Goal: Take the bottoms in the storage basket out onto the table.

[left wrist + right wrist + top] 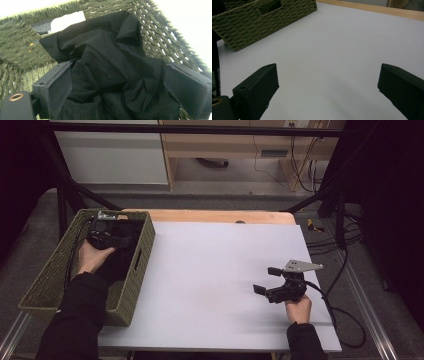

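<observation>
**Left gripper down in the basket, around the black cloth**

The left gripper (106, 239) is inside the green woven basket (134, 285), which sits at about nine o'clock on the white table (215, 270). A crumpled black cloth (110, 67) lies in the basket, bunched up toward its far wall. In the left gripper view the jaws stand wide apart with the cloth's folds between them. The cloth seems to brush the inner faces of both jaws, though black on black makes it hard to tell whether the pads press on it; it looks loose, not pinched.

The right gripper (266, 281) rests low over the table at about four o'clock, well apart from the basket, held by the person's right hand (298, 309). Its jaws are spread wide with nothing between them. They point toward nine o'clock across the bare tabletop.
</observation>
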A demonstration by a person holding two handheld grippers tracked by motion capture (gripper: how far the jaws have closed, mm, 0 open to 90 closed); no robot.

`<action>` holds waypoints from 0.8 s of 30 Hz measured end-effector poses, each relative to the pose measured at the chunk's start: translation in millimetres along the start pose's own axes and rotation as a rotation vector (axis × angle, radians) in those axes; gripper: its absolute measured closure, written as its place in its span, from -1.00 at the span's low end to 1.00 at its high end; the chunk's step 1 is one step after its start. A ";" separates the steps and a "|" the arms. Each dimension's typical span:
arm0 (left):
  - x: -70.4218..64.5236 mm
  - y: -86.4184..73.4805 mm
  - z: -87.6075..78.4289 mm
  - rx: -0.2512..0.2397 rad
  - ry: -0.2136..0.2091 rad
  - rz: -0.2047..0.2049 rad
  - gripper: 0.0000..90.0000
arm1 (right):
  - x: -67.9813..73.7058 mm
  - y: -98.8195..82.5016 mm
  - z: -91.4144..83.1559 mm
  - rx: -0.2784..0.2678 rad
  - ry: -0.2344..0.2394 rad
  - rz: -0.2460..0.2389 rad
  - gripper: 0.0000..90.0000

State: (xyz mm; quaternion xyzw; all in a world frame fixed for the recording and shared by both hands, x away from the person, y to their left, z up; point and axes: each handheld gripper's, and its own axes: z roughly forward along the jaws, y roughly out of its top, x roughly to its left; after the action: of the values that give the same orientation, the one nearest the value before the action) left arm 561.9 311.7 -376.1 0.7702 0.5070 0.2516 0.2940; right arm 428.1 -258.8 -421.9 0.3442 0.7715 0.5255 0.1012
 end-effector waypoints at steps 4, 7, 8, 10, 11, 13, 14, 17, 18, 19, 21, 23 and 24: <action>-0.7 -1.1 4.9 0.019 0.014 0.009 -0.75 | -0.1 0.0 0.2 0.001 -0.001 0.001 -0.91; 0.0 -2.1 8.6 0.027 0.012 0.005 -0.73 | 0.1 0.0 0.3 0.000 0.002 0.001 -0.91; 0.1 -2.6 10.0 0.032 0.013 0.007 -0.72 | 0.1 0.0 0.3 -0.001 0.002 0.001 -0.92; 0.4 -3.6 12.9 0.041 0.018 0.009 -0.69 | 0.0 0.0 0.1 -0.001 0.001 0.001 -0.91; 0.6 -4.1 14.2 0.045 0.019 0.010 -0.67 | -0.1 0.1 0.2 0.000 0.001 0.001 -0.91; 1.4 -5.0 16.7 0.050 0.017 0.006 -0.64 | -0.1 0.1 0.2 0.000 0.001 0.001 -0.91; 1.7 -5.6 18.1 0.048 0.011 -0.002 -0.60 | 0.0 0.1 0.1 -0.001 0.002 0.001 -0.91; 0.3 -6.1 22.1 0.057 0.011 0.011 -0.55 | 0.0 0.2 -0.4 -0.003 0.003 0.001 -0.91; 0.3 -6.1 22.1 0.057 0.011 0.011 -0.55 | 0.0 0.2 -0.4 -0.003 0.003 0.001 -0.91; 0.5 -6.3 23.2 0.058 0.011 0.009 -0.55 | 0.0 0.3 -0.5 -0.004 0.003 0.005 -0.91; 2.2 -7.4 25.6 0.059 0.000 -0.012 -0.55 | -0.1 0.3 -0.6 -0.004 0.004 0.005 -0.91; 4.1 -9.1 28.3 0.066 -0.004 -0.031 -0.54 | 0.0 0.3 -0.5 -0.004 0.005 0.005 -0.91; 4.8 -9.7 29.1 0.067 -0.002 -0.034 -0.53 | 0.1 0.3 -0.5 -0.004 0.006 0.006 -0.91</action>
State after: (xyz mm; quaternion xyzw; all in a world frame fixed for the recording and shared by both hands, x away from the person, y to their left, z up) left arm 577.5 313.4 -402.9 0.7713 0.5276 0.2287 0.2728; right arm 427.9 -259.0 -421.4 0.3446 0.7697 0.5284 0.0981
